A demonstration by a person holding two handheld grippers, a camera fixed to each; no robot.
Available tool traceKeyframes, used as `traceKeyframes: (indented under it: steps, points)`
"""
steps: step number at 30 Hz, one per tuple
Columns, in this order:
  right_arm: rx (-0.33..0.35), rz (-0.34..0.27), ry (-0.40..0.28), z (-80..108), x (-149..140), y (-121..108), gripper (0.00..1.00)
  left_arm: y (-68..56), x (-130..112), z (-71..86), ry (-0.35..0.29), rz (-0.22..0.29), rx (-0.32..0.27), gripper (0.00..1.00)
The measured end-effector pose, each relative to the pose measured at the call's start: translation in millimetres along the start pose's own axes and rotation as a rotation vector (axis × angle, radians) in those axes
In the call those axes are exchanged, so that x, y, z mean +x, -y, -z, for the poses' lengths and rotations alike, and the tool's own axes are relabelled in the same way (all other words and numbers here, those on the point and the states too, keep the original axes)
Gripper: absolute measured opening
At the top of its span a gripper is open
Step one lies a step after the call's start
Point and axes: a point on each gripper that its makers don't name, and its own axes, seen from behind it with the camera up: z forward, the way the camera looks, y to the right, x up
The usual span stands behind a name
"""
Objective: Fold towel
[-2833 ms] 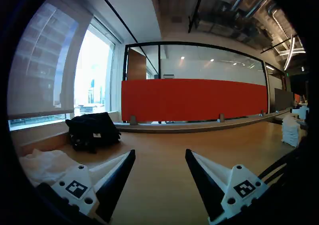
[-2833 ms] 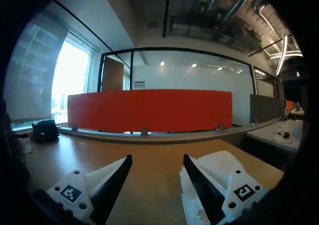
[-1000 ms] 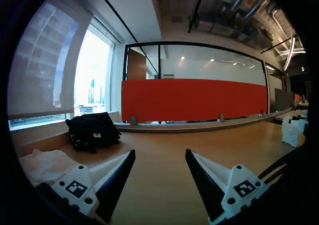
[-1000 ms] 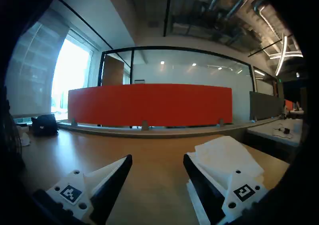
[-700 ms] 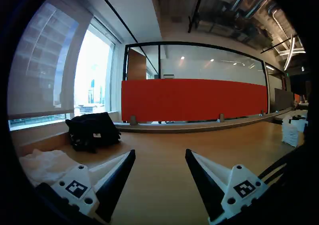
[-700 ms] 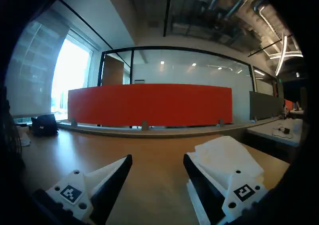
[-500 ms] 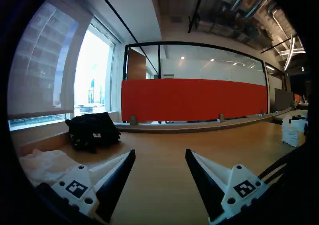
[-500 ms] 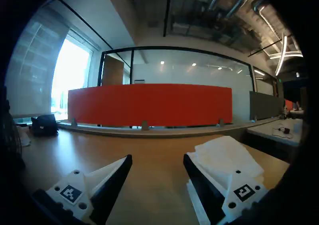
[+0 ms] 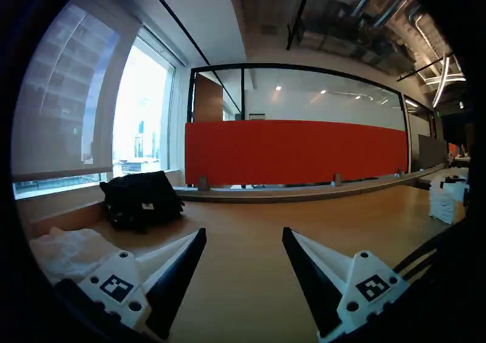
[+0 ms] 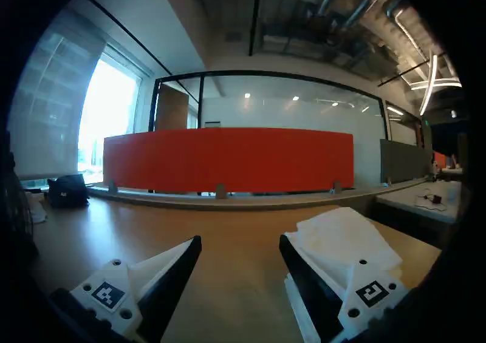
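A stack of folded white towels (image 10: 340, 240) lies on the wooden table (image 10: 237, 246) just beyond and under the right finger of my right gripper (image 10: 240, 255), which is open and holds nothing. The same stack (image 9: 442, 200) stands far right in the left gripper view. A crumpled white towel (image 9: 70, 252) lies at the lower left, behind the left finger of my left gripper (image 9: 243, 246). That gripper is open and empty, low over the table (image 9: 255, 234).
A black bag (image 9: 141, 200) sits by the window at the table's left end, also visible as the bag (image 10: 68, 191) far left in the right gripper view. An orange divider panel (image 9: 291, 152) runs along the table's far edge. Another desk (image 10: 425, 206) stands to the right.
Since 2.8 s ago the right gripper view has risen a little, showing more of the folded stack's top. Over the last second nothing has visibly moved.
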Motion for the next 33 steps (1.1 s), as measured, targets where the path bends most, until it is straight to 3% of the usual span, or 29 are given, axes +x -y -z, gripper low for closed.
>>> traceKeyframes:
  steps: [33]
  points:
    - [0.0,0.0,0.0,0.1,0.1,0.6,1.0,0.7,4.3,1.6,0.001,0.001,0.0,0.93]
